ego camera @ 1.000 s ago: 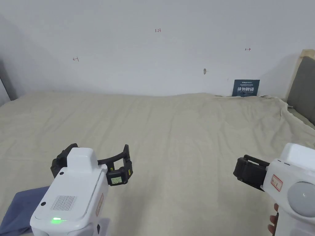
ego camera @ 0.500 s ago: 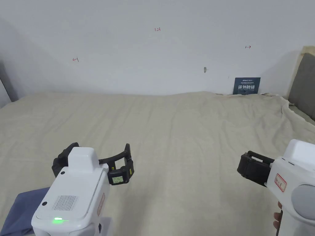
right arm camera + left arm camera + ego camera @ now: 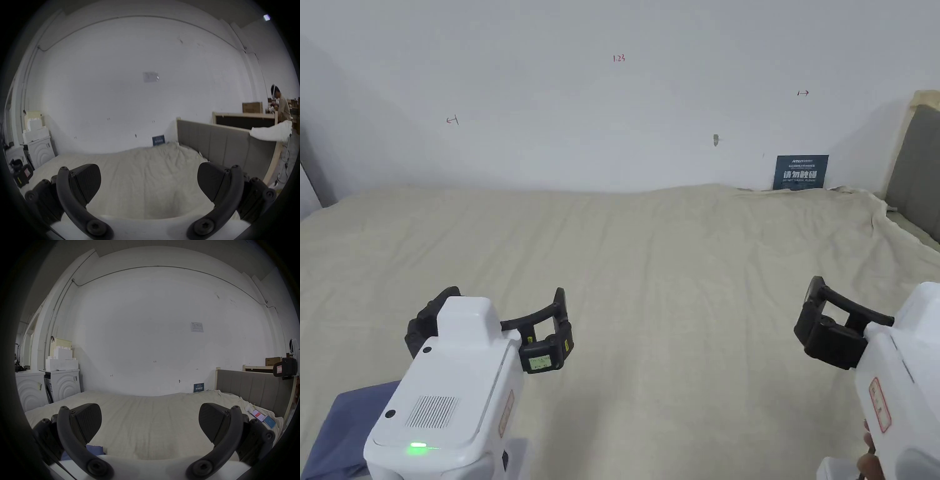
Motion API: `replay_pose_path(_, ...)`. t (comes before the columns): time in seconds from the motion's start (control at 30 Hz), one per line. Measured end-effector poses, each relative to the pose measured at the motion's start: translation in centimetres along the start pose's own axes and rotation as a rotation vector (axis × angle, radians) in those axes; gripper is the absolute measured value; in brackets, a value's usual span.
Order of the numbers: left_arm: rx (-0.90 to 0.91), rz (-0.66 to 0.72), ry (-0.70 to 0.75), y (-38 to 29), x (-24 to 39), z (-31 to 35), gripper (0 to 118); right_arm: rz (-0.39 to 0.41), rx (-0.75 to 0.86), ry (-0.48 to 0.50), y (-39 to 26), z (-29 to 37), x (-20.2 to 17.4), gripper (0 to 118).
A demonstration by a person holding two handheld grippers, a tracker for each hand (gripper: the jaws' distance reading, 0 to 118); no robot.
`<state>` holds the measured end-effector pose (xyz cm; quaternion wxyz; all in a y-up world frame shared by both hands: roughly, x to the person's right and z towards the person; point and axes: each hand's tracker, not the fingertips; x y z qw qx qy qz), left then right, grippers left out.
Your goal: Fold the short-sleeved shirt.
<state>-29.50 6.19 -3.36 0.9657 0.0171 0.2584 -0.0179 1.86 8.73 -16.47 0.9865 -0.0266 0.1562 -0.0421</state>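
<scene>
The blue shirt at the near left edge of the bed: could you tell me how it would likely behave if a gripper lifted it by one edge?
The blue shirt lies soft and flattened on the bed sheet, so it would probably droop and unfold. It looks thin, so likely light. The open left gripper may snag the sheet beneath.

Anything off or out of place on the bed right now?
Mostly fine. The blue shirt sits bunched at the near left edge, beside the open left gripper. Two phones lie on the sheet by the headboard. The right gripper is also open.
</scene>
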Motion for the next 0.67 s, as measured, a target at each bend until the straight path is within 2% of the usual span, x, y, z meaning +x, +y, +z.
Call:
replay_pose_path(0.1, 0.004, 0.004, 0.002, 0.0, 0.0, 0.0, 118, 0.062, 0.121, 0.019, -0.9, 0.8, -0.3, 118)
replay_pose_path(0.2, 0.002, -0.002, -0.001, 0.0, 0.1, 0.0, 118, 0.129, 0.127, 0.011, -1.0, 1.2, -1.0, 118)
replay_pose_path(0.67, 0.010, -0.012, -0.004, -0.1, 0.5, 0.1, 118, 0.107, 0.115, 0.023, -0.6, 1.1, -0.5, 118)
